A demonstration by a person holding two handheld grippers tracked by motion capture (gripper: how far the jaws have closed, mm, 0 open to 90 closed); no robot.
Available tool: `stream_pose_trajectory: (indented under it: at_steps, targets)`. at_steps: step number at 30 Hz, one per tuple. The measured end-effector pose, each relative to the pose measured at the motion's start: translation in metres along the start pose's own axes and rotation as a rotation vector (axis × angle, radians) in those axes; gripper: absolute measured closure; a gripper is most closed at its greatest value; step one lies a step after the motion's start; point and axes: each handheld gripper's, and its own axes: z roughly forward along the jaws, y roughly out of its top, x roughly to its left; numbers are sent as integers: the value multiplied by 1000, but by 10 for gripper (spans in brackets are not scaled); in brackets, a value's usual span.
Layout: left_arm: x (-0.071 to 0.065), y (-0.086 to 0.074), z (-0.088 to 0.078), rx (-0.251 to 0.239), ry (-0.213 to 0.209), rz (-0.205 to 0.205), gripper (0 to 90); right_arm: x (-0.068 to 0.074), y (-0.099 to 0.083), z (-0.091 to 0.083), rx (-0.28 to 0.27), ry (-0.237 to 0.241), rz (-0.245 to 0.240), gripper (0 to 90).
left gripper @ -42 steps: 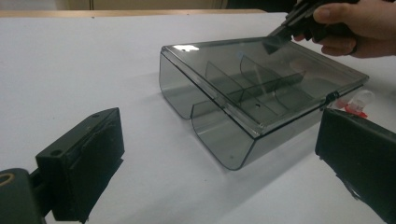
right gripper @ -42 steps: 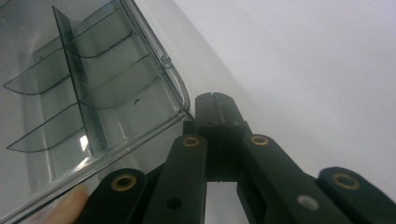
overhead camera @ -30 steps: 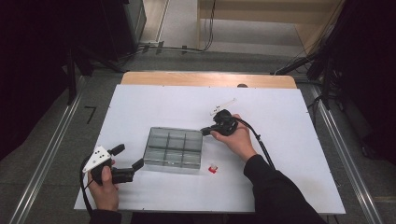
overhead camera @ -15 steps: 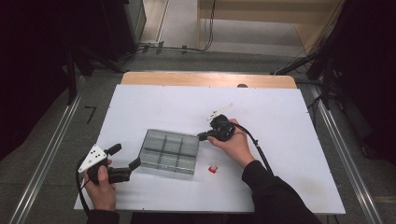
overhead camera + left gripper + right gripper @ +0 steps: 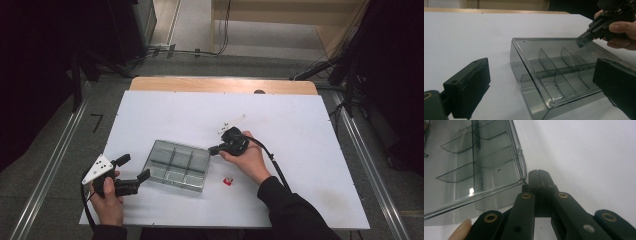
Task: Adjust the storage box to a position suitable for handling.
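- Right gripper (image 5: 538,173): my jaws are pressed together with nothing between them, their joined tip just at the corner of the clear divided tray (image 5: 477,157). From the right gripper view I cannot tell whether tip and rim touch or stand a hair apart.
- Left gripper (image 5: 534,85): my jaws stand wide apart, one to each side of the tray's near end, and neither pad presses on it.
- Clear divided tray (image 5: 178,164): it lies flat on the white table (image 5: 310,130) between my two hands, its compartments bare, with its rim slightly askew to the table edge.
- Small red piece (image 5: 228,182): on the table just beside the tray's near right corner, apart from both grippers.
- Step in hand, as I judge it: nudging or steadying the tray by its corner with the closed right tip.
- Doing it well: keep the tip low against the wall, below the rounded lip, so it cannot ride up over the rim. Push slowly, since the smooth plastic will likely slide and pivot. Let the left jaws act as a stop.
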Motion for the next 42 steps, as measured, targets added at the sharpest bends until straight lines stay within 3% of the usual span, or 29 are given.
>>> stream_pose_trajectory:
  at_steps: [9,13,16,20,22,25,27,30,32,34,35,36,38,41,42]
  targets:
    - [1,1,0,10,-9,-6,14,7,0,3,0,12,-6,881]
    - [5,3,-1,-1,-42,-37,14,9,-1,3,0,12,-10,881]
    - [7,4,-3,8,-39,-39,14,11,-1,3,5,12,-17,881]
    - [8,6,0,33,-44,-51,17,9,-1,-1,-27,26,2,879]
    - [7,10,3,49,-55,-47,17,9,0,-5,-41,7,12,877]
    - [7,13,5,55,-50,-45,52,6,-2,-12,-77,-23,31,737]
    - [8,15,6,61,-68,-53,63,4,-6,-17,-96,-32,57,688]
    - [11,19,8,70,-61,-71,108,0,-12,-21,-117,-18,72,643]
    - [15,23,9,65,-58,-88,183,-3,-20,-28,-143,-33,90,514]
    - [17,24,9,65,-60,-96,274,-3,-25,-34,-160,-61,86,447]
    - [19,24,9,63,-74,-105,274,-3,-25,-34,-160,-61,86,447]
    - [23,26,10,71,-83,-118,397,-3,-31,-40,-189,-64,91,382]
    - [26,26,11,74,-89,-121,500,-1,-36,-47,-207,-99,89,279]
    - [31,28,14,88,-81,-127,617,1,-45,-55,-224,-131,88,158]
    - [32,29,15,89,-76,-128,617,1,-45,-55,-224,-131,88,158]
